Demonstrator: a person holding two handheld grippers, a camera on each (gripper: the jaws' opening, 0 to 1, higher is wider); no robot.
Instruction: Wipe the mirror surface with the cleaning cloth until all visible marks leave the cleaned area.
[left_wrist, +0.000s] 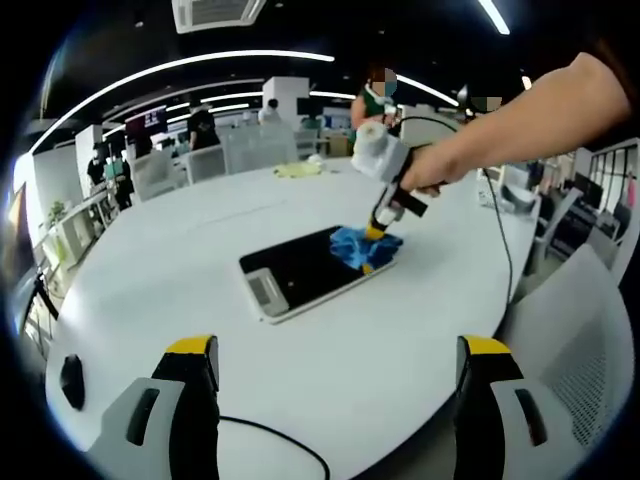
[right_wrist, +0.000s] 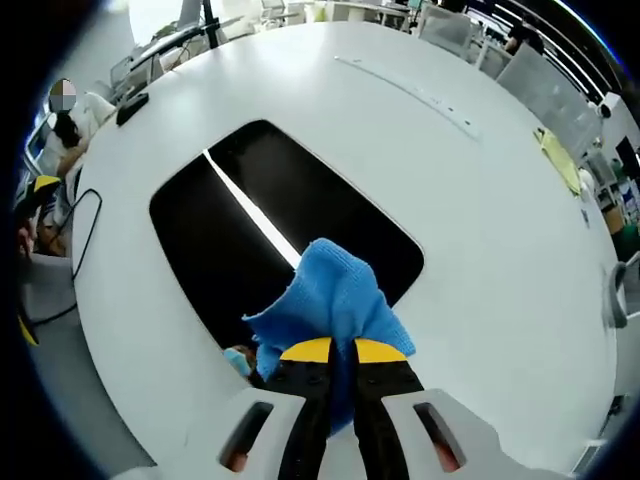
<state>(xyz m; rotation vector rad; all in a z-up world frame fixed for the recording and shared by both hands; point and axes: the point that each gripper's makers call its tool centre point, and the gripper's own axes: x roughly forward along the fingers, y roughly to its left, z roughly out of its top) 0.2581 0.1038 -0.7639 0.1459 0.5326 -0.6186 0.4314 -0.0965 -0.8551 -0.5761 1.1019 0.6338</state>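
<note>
Right gripper view: mirror (right_wrist: 250, 250) flat on the white worktop (right_wrist: 480, 250), dark glass reflecting a bright ceiling light as a diagonal streak. Blue cleaning cloth (right_wrist: 335, 295) bunched on the mirror's near edge, pinched tight between the yellow-tipped jaws of the right gripper (right_wrist: 342, 352), jaws closed on the fabric. Yellow cloth (right_wrist: 560, 160) well apart near the worktop's far side.

Left gripper view: same mirror (left_wrist: 300, 270) mid-worktop, cleaning cloth (left_wrist: 365, 245) on its far right corner under the right gripper (left_wrist: 378, 232), held by a hand (left_wrist: 440, 170). Left gripper (left_wrist: 335, 355) low over the worktop (left_wrist: 350, 340), jaws spread wide, holding nothing, well apart from the mirror. Black cable (left_wrist: 280, 440) between the jaws. Chairs (left_wrist: 250, 150) and people beyond the worktop.
</note>
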